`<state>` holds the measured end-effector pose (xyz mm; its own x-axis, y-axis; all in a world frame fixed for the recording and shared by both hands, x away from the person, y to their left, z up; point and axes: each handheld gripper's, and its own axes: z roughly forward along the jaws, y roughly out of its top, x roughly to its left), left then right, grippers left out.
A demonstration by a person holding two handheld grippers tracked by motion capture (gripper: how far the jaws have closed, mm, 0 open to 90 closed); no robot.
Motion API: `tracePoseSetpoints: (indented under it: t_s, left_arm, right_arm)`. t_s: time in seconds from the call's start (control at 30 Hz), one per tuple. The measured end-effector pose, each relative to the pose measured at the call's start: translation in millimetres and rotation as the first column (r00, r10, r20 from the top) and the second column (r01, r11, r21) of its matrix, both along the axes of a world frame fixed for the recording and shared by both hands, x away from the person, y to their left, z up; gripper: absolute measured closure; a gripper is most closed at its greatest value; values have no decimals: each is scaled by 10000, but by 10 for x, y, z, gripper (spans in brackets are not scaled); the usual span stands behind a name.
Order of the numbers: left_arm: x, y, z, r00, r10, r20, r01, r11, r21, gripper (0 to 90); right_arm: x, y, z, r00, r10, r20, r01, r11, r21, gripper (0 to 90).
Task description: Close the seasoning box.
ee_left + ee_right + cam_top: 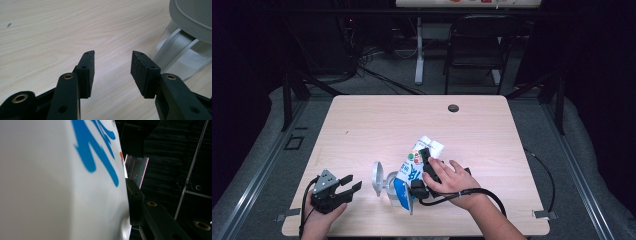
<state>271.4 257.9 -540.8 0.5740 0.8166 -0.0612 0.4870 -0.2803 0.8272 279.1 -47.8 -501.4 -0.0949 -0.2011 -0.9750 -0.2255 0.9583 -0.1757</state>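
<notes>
- The right gripper (424,162) is mostly buried under the person's hand (451,181) in the high view, so how its jaws sit on the carton (412,172) is hard to read from up there.
- Right gripper view: the carton (57,182) is way too close, blurry, cut off at left, top and bottom. One jaw hides behind it.
- The print on the carton is too small to read from above.
- Left gripper view: the clear container (186,47) runs off the right and top edges.
- The container's base sits partly behind the carton in the high view.
</notes>
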Motion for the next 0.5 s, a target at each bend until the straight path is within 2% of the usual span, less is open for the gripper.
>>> tracePoseSetpoints:
  t_s: [0.5]
  left_arm:
    - [0,-1,0,10000,-11,-10,11,10000,12,546]
  right_arm:
    - [-7,2,7,10000,-27,72,28,9999,-96,770]
